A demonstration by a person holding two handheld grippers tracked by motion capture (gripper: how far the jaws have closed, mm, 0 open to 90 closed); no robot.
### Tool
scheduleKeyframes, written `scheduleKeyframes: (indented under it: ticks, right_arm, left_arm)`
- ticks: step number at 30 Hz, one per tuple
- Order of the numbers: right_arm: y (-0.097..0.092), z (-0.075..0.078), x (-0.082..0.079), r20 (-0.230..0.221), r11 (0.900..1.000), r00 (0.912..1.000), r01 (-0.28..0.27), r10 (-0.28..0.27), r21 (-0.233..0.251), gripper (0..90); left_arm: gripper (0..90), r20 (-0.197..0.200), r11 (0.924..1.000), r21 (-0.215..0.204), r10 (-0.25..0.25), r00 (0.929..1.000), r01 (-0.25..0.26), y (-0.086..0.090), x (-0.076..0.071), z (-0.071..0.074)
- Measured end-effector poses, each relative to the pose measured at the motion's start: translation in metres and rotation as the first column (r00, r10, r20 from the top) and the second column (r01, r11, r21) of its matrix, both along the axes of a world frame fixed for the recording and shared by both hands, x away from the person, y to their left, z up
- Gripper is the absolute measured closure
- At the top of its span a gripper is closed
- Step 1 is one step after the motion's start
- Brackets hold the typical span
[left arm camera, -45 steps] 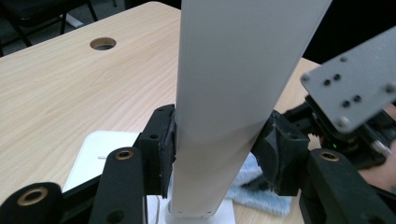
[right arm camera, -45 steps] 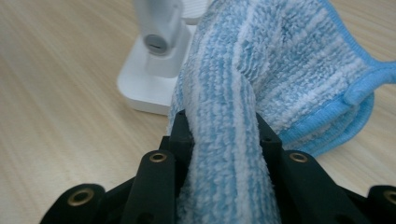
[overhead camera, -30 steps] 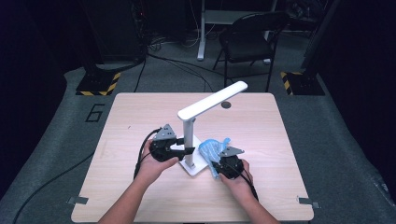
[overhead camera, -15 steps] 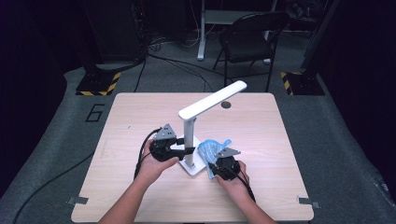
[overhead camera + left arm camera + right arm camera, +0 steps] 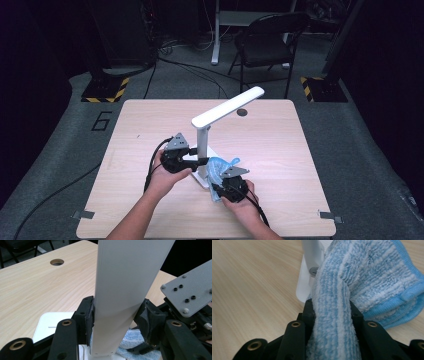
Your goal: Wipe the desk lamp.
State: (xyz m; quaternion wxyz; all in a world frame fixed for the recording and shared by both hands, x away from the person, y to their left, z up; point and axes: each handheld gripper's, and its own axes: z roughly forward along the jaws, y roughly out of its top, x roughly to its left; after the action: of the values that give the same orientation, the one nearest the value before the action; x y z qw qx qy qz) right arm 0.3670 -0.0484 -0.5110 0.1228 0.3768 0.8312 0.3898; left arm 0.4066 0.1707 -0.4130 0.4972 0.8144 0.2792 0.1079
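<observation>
A light wooden table (image 5: 150,125) stands in a dark room with one black folding chair (image 5: 265,45) behind it. Since a second ago, the right hand-held gripper (image 5: 220,181) has slid a bit to the left along the lamp's base, while the left hand-held gripper (image 5: 199,161) stays put. One white desk lamp (image 5: 202,137) stands mid-table; the left pinches its post. The right squeezes one fluffy blue striped cloth (image 5: 216,167) beside the base.
</observation>
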Motion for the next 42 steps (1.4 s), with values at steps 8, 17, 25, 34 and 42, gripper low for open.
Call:
scheduleKeyframes:
  ticks: [8, 17, 25, 34, 42]
  right_arm:
    - [-0.004, 0.0, 0.003, -0.009, 0.9995, 0.9997, -0.024, 0.024, 0.019, 67.5]
    - [-0.024, 0.009, 0.005, -0.002, 0.9999, 0.9999, 0.017, -0.017, 0.0, 66.8]
    - [-0.034, 0.02, 0.003, 0.013, 0.9992, 0.9995, 0.03, -0.03, 0.028, 66.1]
    - [-0.038, 0.025, 0.002, 0.025, 0.9992, 0.9991, 0.032, -0.033, 0.025, 65.7]
    - [-0.041, 0.027, 0.003, 0.048, 0.9989, 0.998, 0.04, -0.041, 0.026, 65.0]
  left_arm:
    - [51.1, 0.001, 1.0, -0.003, -0.002, 1.0, 0.002, 0.001, -0.001, 0.0]
    - [51.2, 0.004, 0.9999, 0.006, -0.011, 0.9999, 0.011, 0.001, -0.002, 0.001]
    - [51.2, 0.002, 0.9992, 0.01, -0.039, 0.9992, 0.039, 0.0, -0.004, 0.001]
    - [51.1, 0.003, 0.9985, 0.008, -0.054, 0.9985, 0.054, -0.005, -0.006, 0.001]
    - [51.2, 0.006, 0.9956, 0.007, -0.093, 0.9956, 0.093, -0.011, -0.01, 0.001]
